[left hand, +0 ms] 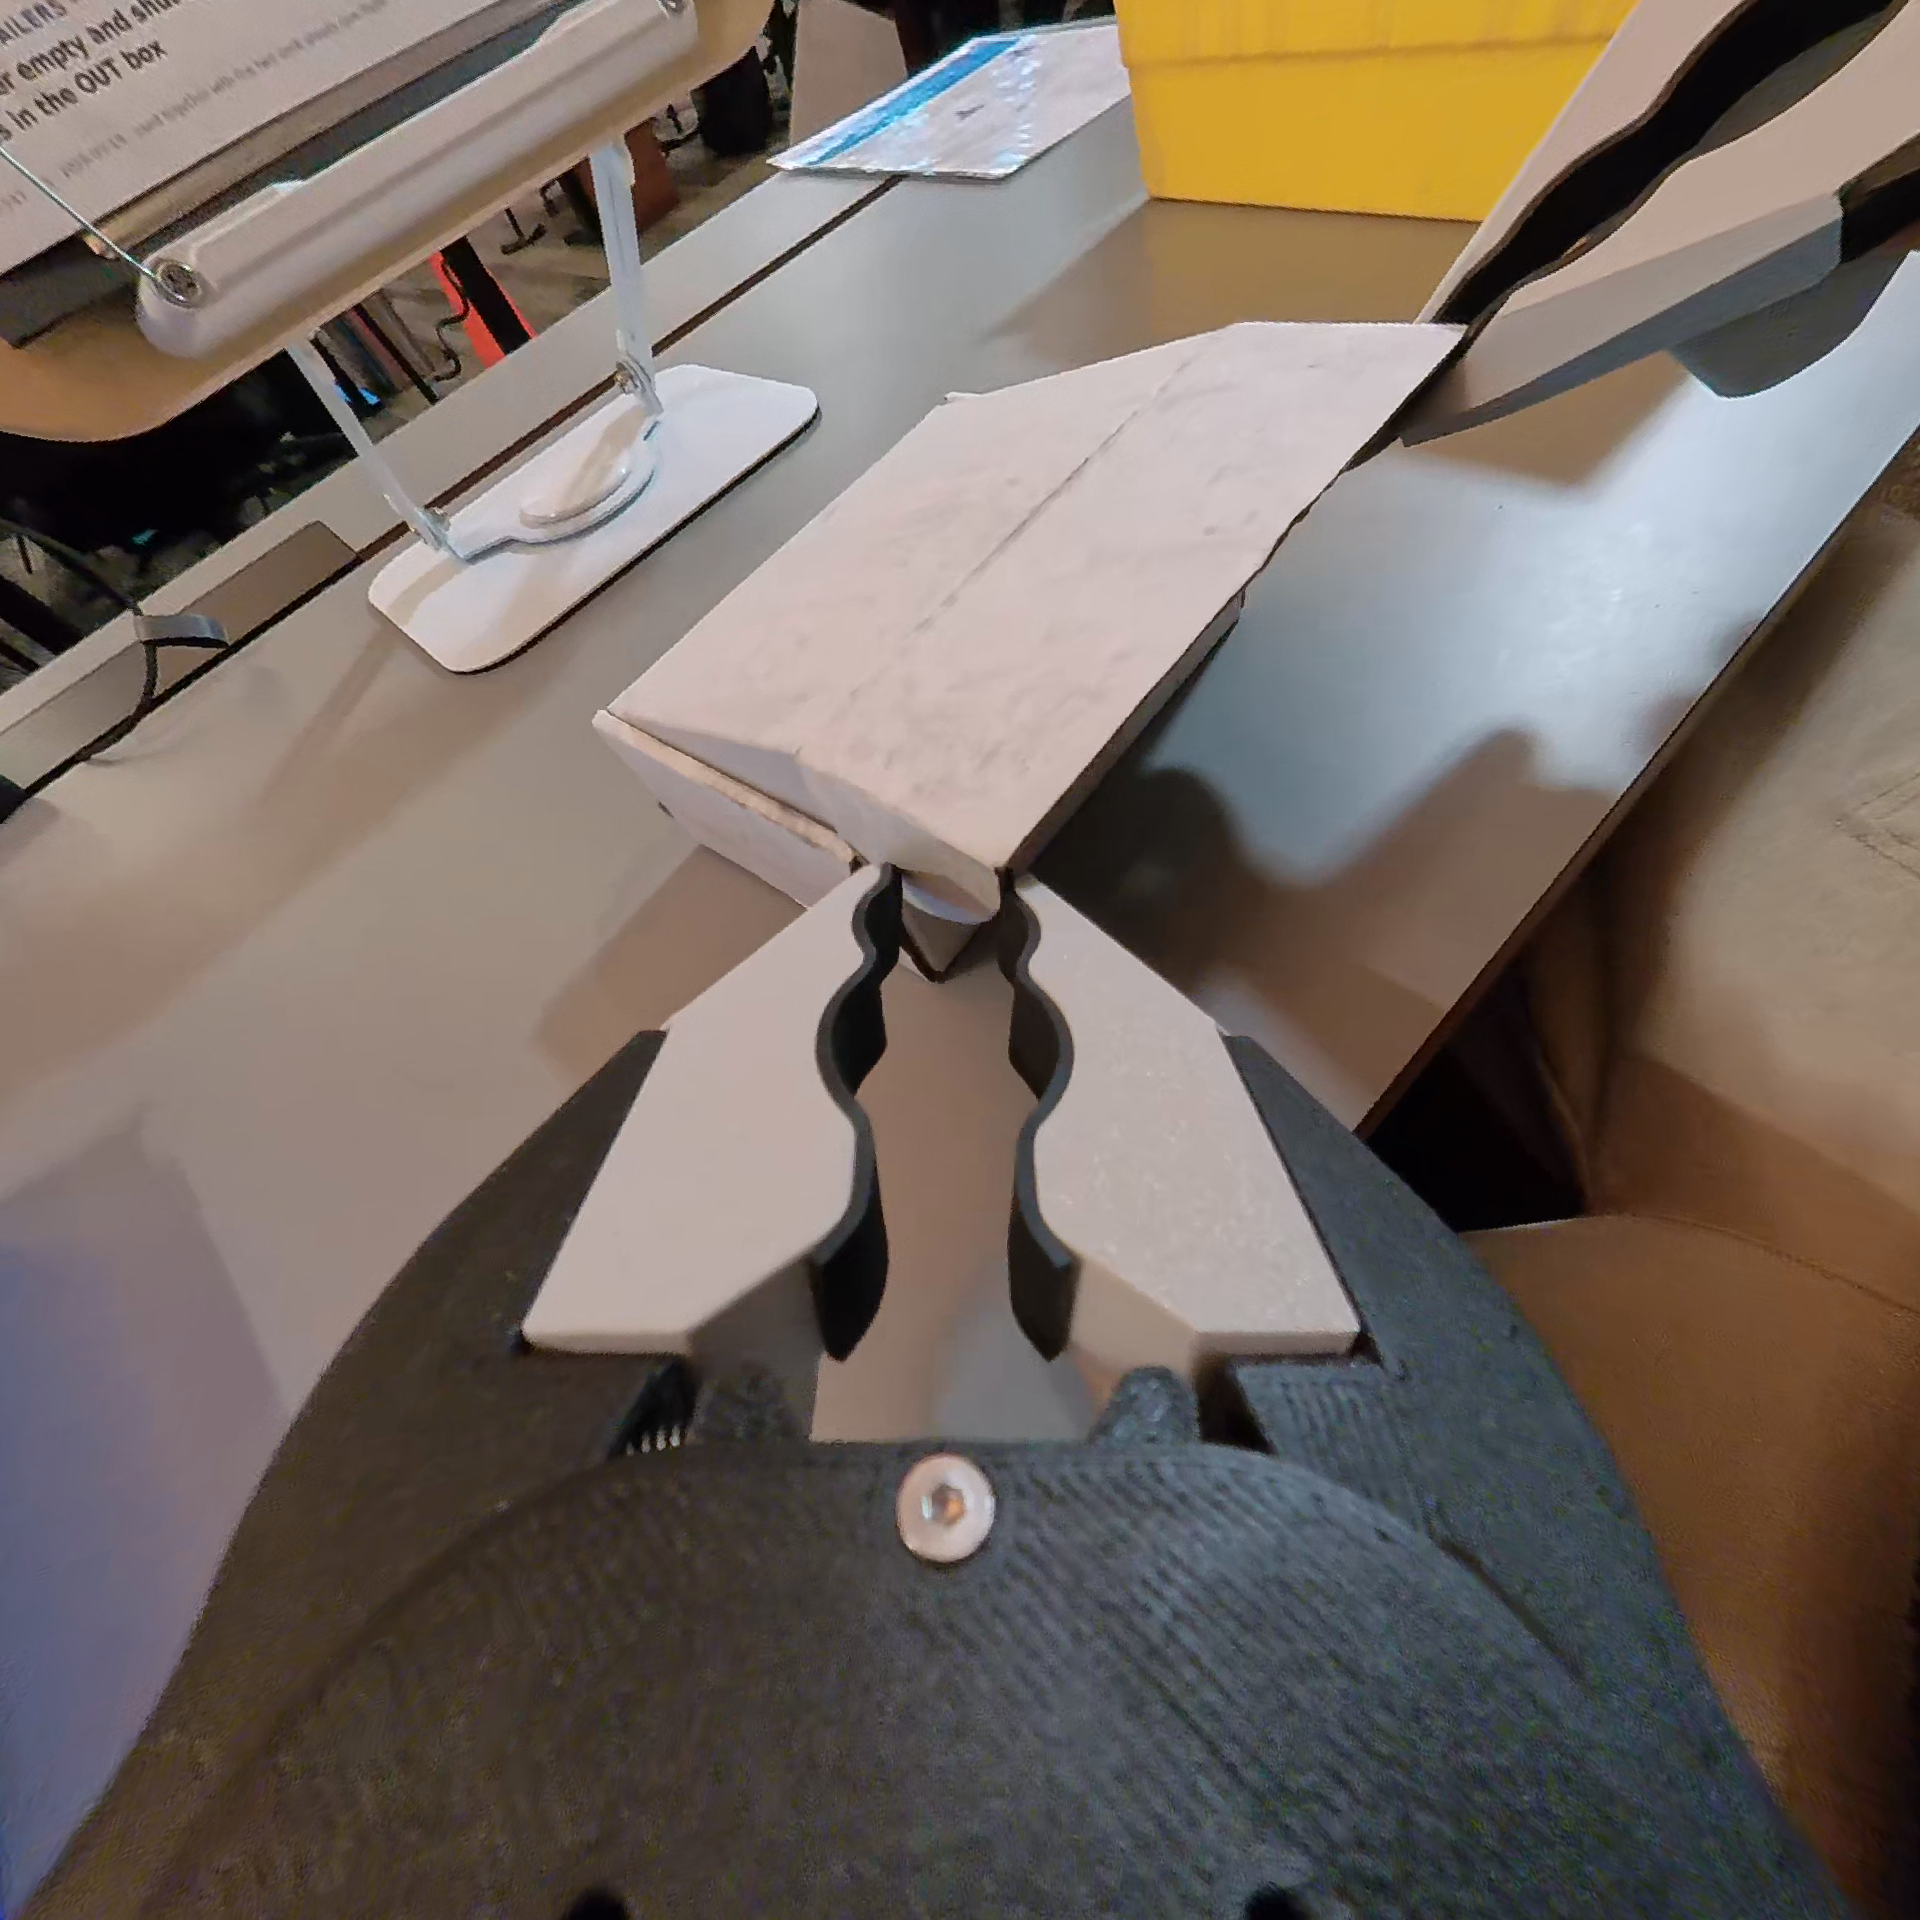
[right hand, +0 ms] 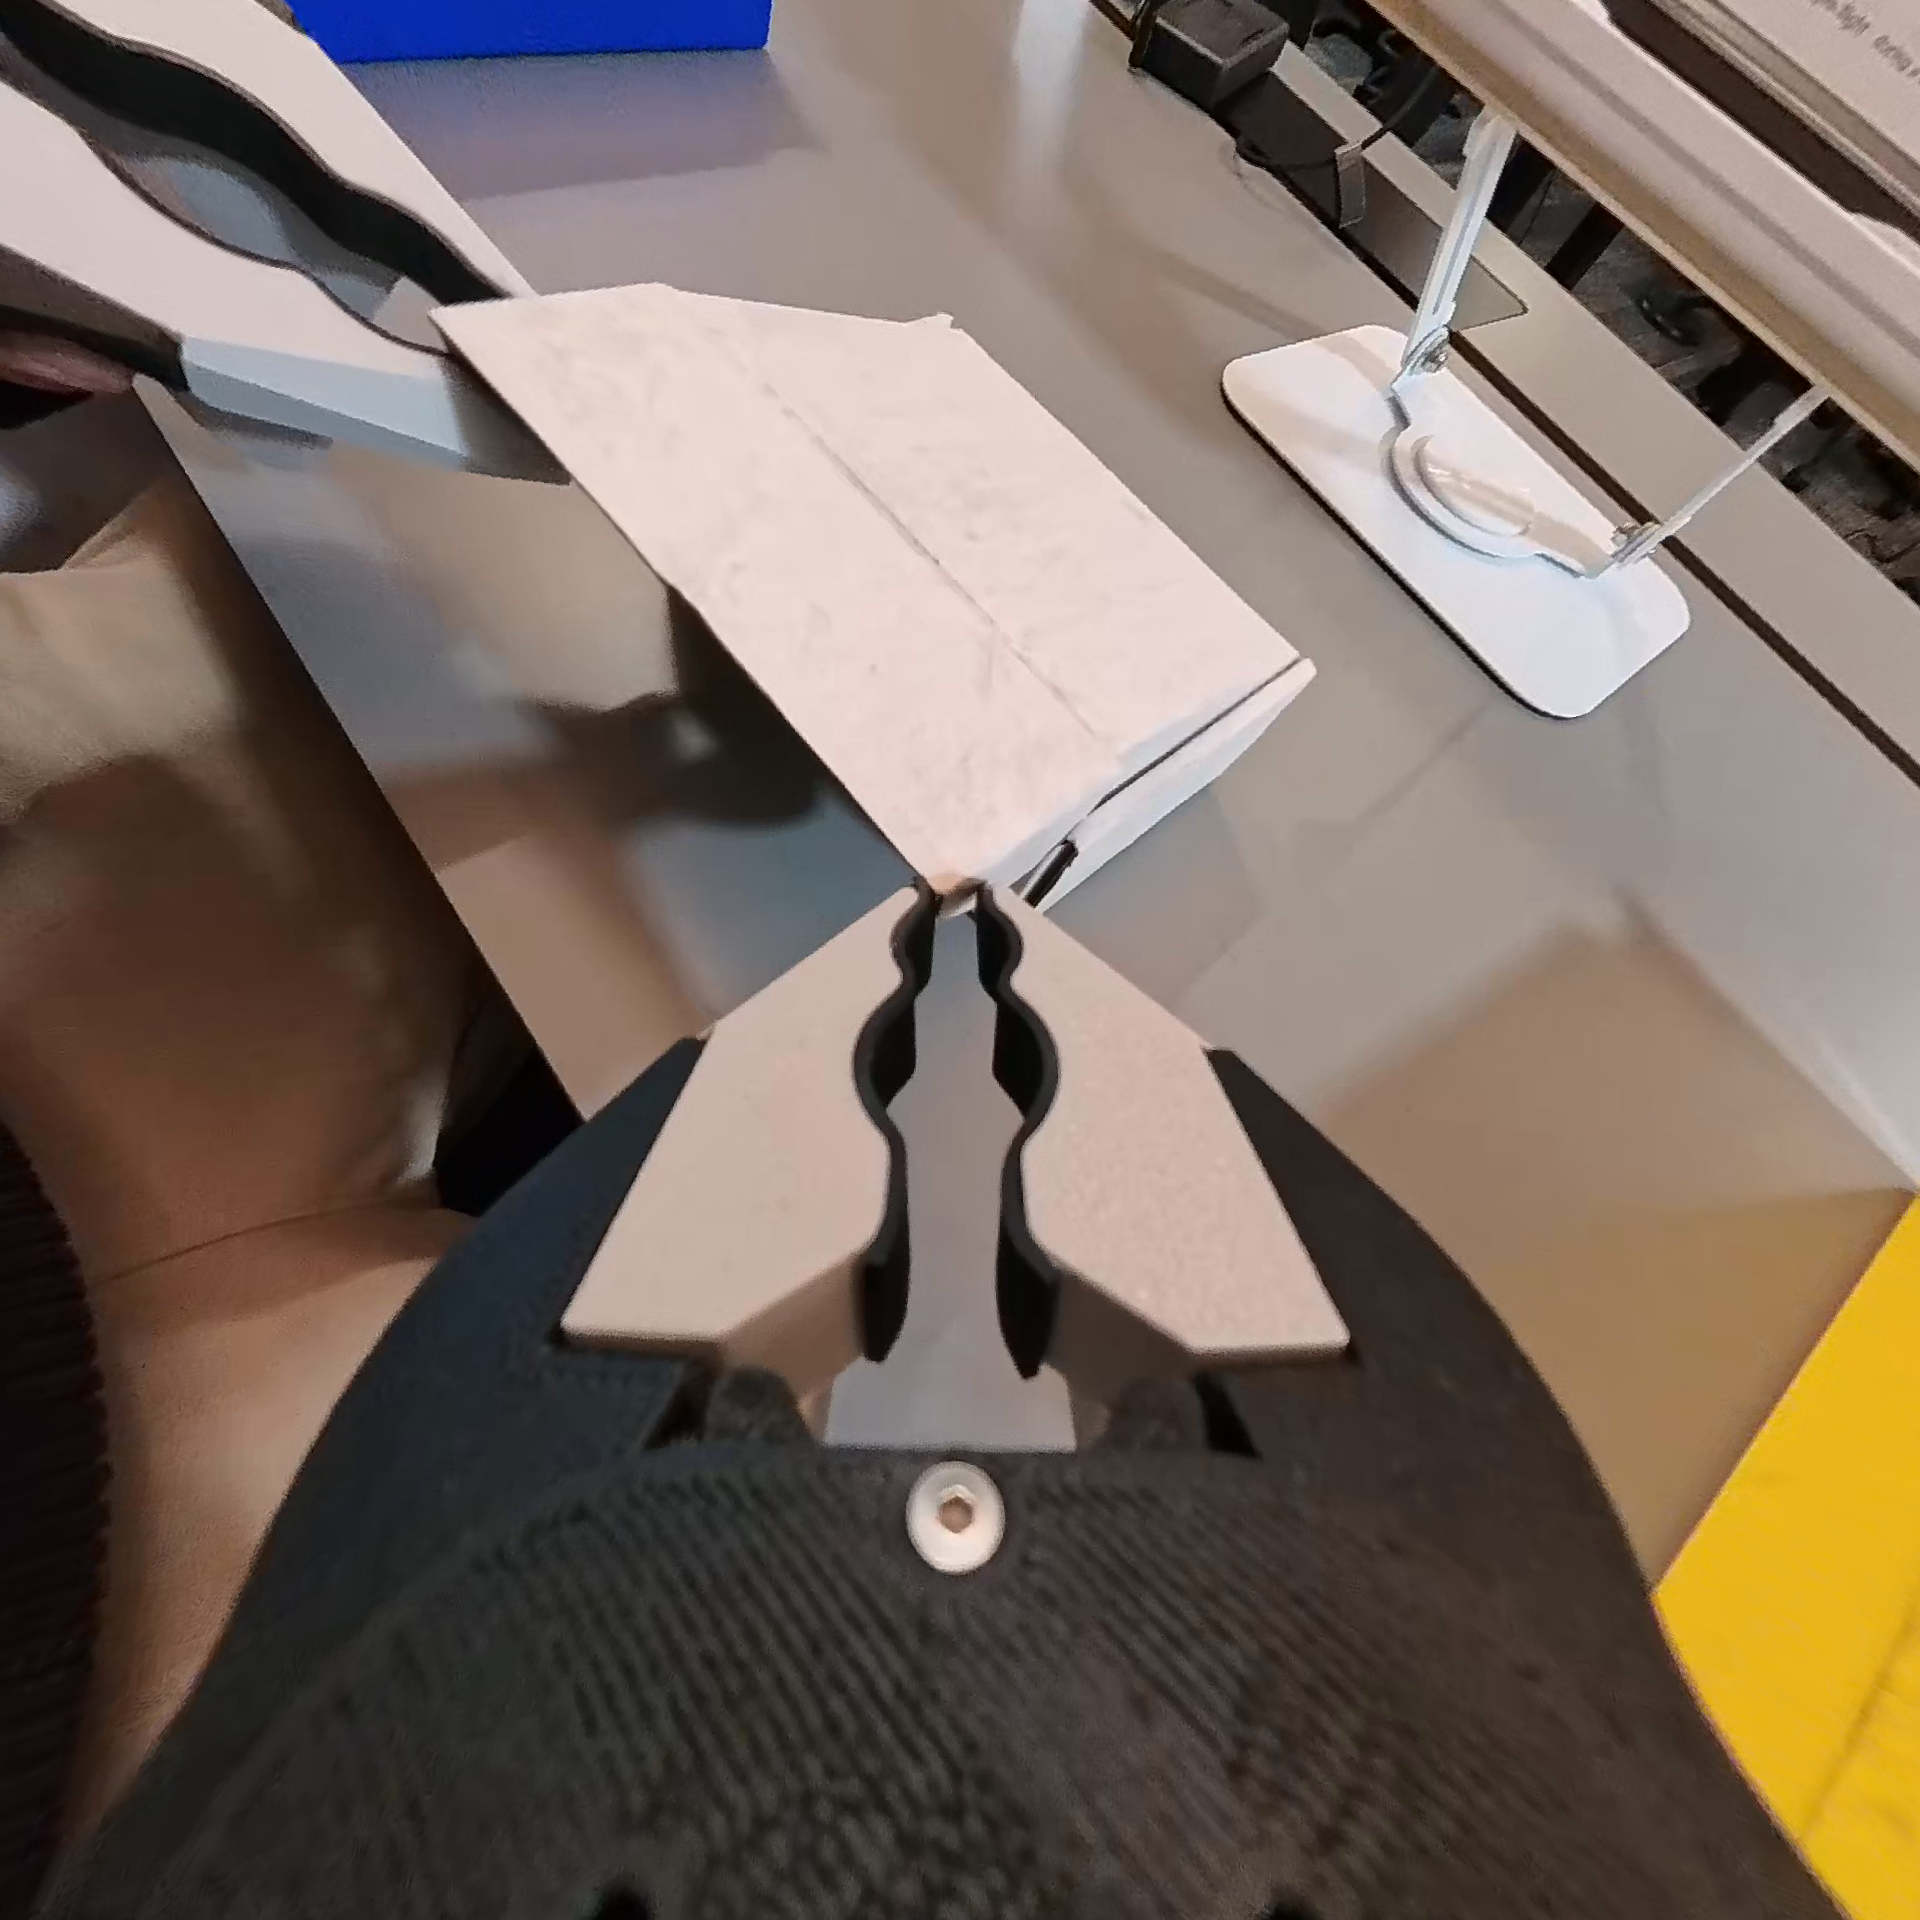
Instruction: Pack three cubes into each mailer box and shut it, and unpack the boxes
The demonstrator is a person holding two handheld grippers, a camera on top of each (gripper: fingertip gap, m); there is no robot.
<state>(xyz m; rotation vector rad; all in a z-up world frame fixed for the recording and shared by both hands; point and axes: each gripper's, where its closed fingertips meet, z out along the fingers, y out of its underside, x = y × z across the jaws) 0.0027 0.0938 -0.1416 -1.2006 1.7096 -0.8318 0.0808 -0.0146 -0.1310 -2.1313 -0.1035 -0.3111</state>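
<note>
A white mailer box [left hand: 935, 623] sits in the middle of both wrist views, lifted at an angle above the grey bench [left hand: 260, 935], its lid shut and a crease running along its top face. In the left wrist view the left tongs [left hand: 943, 914] at lower centre are clenched on the box's near corner, the two tips nipping a small tab of cardboard between them. The right tongs [left hand: 1662, 281] show in the upper right of that frame, meeting the box's far corner. In the right wrist view the right tongs [right hand: 951, 902] at lower centre are pinched on the near corner of the mailer box [right hand: 883, 582], with only a sliver of card between the tips. The left tongs [right hand: 312, 384] enter from the upper left of that frame and touch the opposite corner. A white stand [left hand: 592, 520] with a flat base rests on the bench left of the box in the left wrist view, and in the right wrist view the same stand [right hand: 1455, 520] sits in the upper right. A yellow bin [left hand: 1351, 104] fills the top right of the left wrist view, and a blue bin [right hand: 540, 26] shows at the top edge of the right wrist view. No cubes are visible.
</note>
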